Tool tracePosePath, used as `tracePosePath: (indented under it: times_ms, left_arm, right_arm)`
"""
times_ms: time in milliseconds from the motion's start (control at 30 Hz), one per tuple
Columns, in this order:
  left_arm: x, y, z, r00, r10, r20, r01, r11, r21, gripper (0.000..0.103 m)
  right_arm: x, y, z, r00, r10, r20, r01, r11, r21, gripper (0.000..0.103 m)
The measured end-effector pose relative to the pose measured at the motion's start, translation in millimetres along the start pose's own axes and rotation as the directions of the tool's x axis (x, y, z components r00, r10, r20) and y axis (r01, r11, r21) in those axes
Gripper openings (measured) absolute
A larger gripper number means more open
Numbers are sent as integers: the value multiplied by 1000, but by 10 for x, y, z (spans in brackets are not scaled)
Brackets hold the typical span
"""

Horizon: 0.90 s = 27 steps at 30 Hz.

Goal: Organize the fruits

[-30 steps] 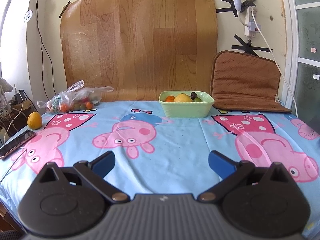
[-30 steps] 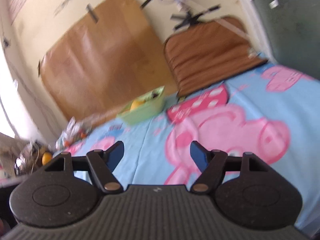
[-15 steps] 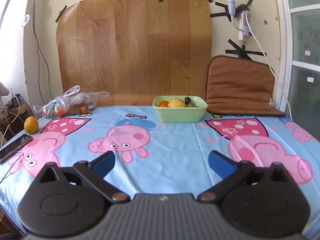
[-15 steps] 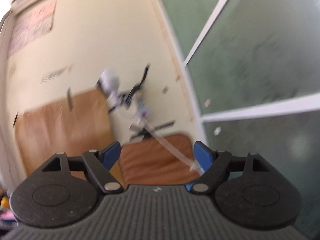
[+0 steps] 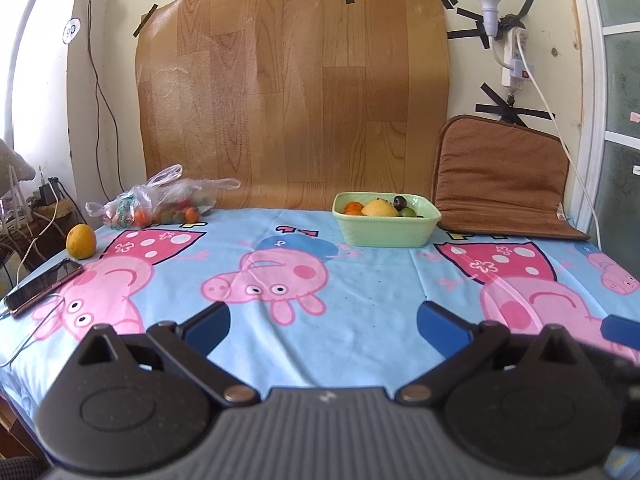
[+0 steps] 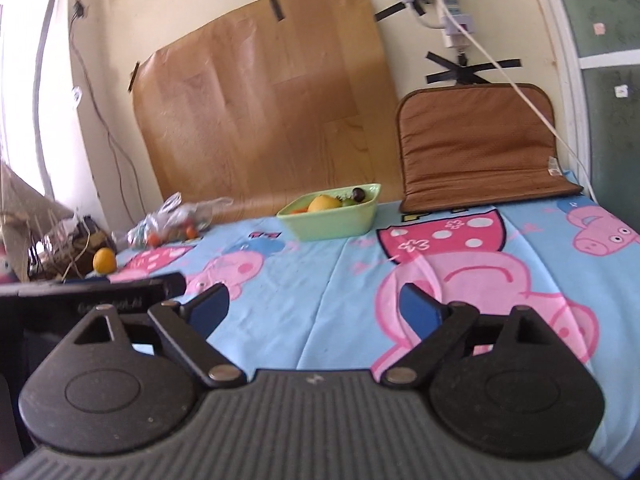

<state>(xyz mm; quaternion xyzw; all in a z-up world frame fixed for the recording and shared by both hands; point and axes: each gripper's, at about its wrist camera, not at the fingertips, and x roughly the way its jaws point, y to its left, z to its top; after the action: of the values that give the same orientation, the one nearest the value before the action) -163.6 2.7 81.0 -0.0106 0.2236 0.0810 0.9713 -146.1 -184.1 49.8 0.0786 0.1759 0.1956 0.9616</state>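
A pale green bowl (image 5: 386, 226) (image 6: 332, 218) with several fruits stands at the back of the table. A clear plastic bag of small fruits (image 5: 160, 204) (image 6: 172, 222) lies at the back left, and a lone orange fruit (image 5: 81, 241) (image 6: 105, 260) sits near the left edge. My left gripper (image 5: 323, 326) hovers open over the near side of the table, nothing between its blue pads. My right gripper (image 6: 314, 306) is beside it on the right, jaws opening wide and empty; its blue fingertip (image 5: 620, 330) shows at the left wrist view's right edge.
A cartoon-pig cloth (image 5: 360, 280) covers the table. A phone with a cable (image 5: 42, 286) lies at the left edge. A brown cushion (image 5: 500, 180) leans on the wall at back right, below a power strip and cord (image 5: 516, 60). Cluttered wires sit left of the table.
The right wrist view swung from the table up to the wall and window, then back down onto the table. Its jaws stand wider. The left gripper barely shifted.
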Motion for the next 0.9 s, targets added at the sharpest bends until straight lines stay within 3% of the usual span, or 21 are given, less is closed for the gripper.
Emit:
tracePosePath:
  times_ms: [367, 900]
  left_arm:
    - [29, -22, -17, 1000, 8, -12, -8, 1000, 6, 103]
    - [39, -37, -34, 1000, -2, -24, 2, 1000, 14, 103]
  right_arm:
    - [48, 23, -135, 998, 28, -57, -29, 1000, -12, 95]
    - [47, 2, -146, 997, 34, -66, -34, 999, 3, 95]
